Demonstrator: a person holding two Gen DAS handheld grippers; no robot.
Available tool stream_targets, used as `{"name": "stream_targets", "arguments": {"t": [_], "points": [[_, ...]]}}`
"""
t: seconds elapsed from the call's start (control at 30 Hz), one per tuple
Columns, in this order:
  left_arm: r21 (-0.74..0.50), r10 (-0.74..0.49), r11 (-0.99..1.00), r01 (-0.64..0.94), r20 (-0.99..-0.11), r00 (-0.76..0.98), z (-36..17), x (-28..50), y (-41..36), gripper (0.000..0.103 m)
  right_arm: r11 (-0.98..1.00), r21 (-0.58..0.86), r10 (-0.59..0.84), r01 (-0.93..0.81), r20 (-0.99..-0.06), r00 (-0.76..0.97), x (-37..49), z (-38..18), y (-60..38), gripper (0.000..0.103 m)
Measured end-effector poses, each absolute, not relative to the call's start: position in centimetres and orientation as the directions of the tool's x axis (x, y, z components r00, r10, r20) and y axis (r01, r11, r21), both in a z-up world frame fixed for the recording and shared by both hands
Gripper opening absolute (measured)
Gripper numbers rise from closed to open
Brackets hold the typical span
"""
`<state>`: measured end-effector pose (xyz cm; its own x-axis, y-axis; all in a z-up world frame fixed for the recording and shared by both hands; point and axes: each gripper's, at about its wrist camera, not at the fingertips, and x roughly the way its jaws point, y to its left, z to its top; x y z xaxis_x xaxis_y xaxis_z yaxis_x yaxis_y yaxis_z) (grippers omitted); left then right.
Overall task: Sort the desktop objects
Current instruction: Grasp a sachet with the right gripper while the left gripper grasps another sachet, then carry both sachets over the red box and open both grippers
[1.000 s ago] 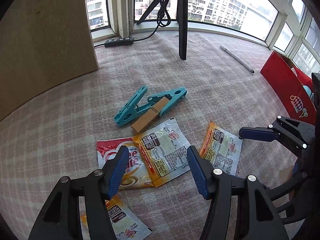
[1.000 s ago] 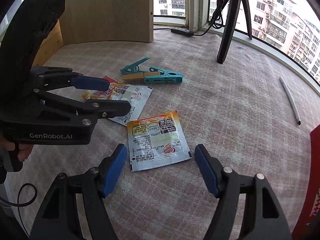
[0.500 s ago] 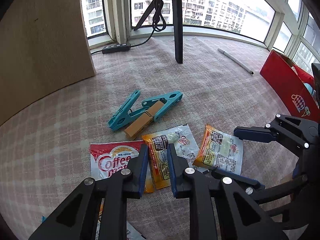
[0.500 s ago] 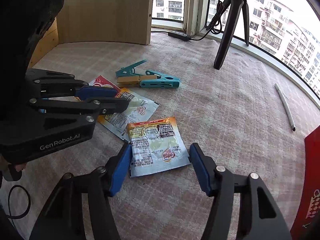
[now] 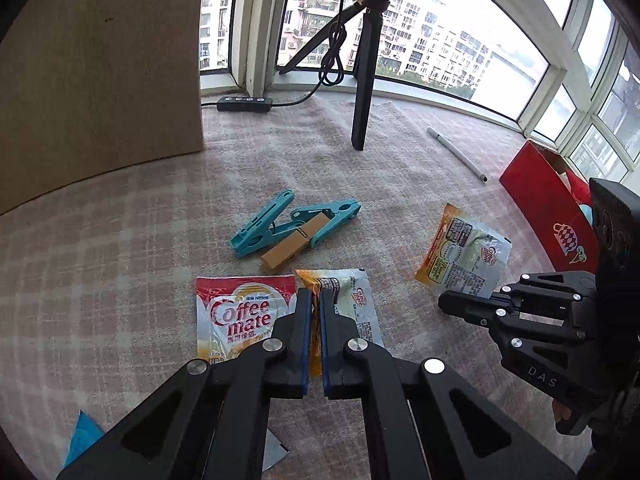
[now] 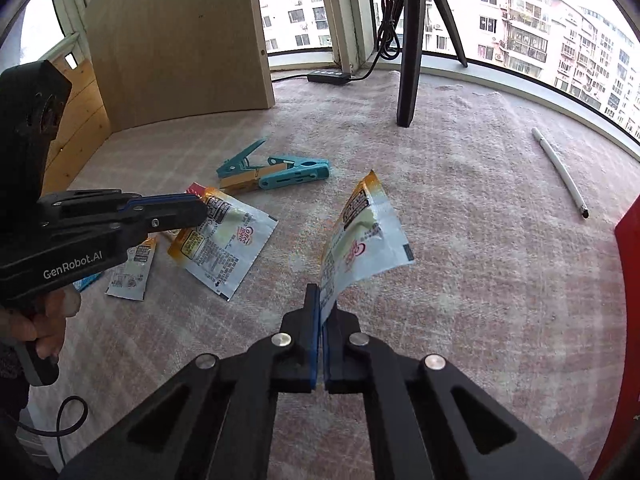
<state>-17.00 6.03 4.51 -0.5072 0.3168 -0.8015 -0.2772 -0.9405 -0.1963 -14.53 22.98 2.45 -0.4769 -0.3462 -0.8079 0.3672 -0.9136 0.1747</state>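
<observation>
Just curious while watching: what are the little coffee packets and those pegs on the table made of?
Packets: thin glossy plastic or foil film, probably; the one pinched in the right claw curls and shines. Blue pegs: moulded plastic, matte and slotted. Tan peg: looks like bare wood, though the grain is unclear.

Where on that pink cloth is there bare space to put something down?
Bare cloth stretches between the tripod leg, the white pen and the red box, and again in front of the wooden board. It is crowded in the middle: teal clips, a wooden clip and the creamer sachets lie close together.
</observation>
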Motion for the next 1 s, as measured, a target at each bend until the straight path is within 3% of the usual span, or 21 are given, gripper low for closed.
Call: {"name": "stream_targets", "arguments": {"t": [0.5, 1.0], "points": [[-0.203, 0.338, -0.936, -0.288, -0.751, -0.568, 8.8, -14.8, 5.5, 0.002, -0.905, 0.24, -0.405, 0.351, -0.737, -0.541, -12.0, 6.9, 25.1, 0.001], [-0.164, 0.391, -0.901, -0.401, -0.707, -0.59, 13.8, -11.2, 12.4, 0.002, -0.941, 0.211, -0.336, 0.264, -0.676, -0.656, -6.4, 12.1, 31.2, 0.001]]}}
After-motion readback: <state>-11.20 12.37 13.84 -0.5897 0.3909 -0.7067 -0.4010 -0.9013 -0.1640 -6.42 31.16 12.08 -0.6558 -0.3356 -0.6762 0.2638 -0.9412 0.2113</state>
